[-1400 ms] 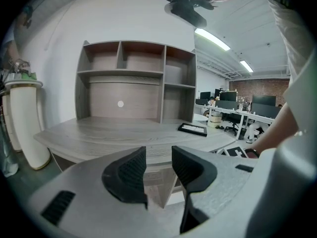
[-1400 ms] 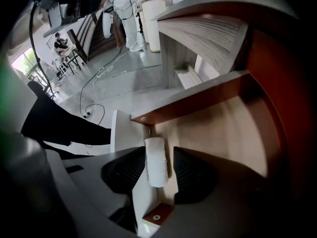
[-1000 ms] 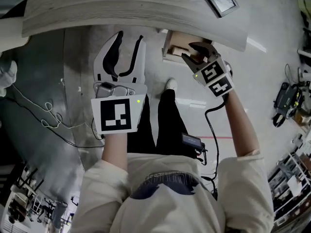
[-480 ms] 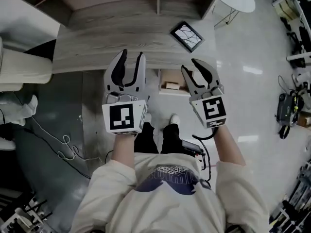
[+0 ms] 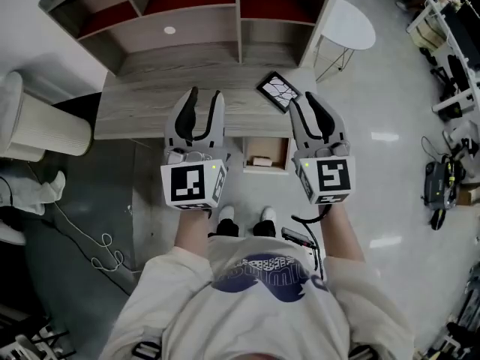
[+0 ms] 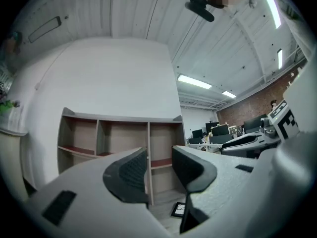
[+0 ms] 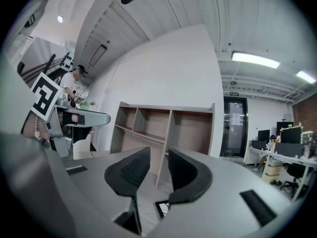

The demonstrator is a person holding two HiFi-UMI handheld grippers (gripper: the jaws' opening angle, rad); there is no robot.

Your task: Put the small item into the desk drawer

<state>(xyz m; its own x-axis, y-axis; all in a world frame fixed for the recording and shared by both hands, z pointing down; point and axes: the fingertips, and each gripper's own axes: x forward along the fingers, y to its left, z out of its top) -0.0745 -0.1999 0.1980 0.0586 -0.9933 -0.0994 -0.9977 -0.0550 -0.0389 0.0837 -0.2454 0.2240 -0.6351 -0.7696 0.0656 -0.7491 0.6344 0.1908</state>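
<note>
The desk drawer (image 5: 279,156) stands open below the wooden desk top (image 5: 142,111). A small pale item (image 5: 261,160) lies inside it. My left gripper (image 5: 205,96) is held level above the desk's front edge, open and empty. My right gripper (image 5: 303,100) hovers beside it, to the right of the drawer, also open; its jaws have just been closing, with nothing between them. In the left gripper view the left gripper (image 6: 159,171) points at the shelf unit (image 6: 124,138). The right gripper (image 7: 158,168) faces the same shelves (image 7: 163,128) in the right gripper view.
A dark framed tablet (image 5: 278,91) lies on the desk's right end. The shelf unit (image 5: 187,13) stands at the back of the desk. A round white side table (image 5: 349,25) is at the right, a white ribbed cylinder (image 5: 37,130) at the left, cables (image 5: 94,242) on the floor.
Both grippers have risen from down by the drawer to above the desk's front edge and now point level. The right gripper left the drawer front and its jaws narrowed.
</note>
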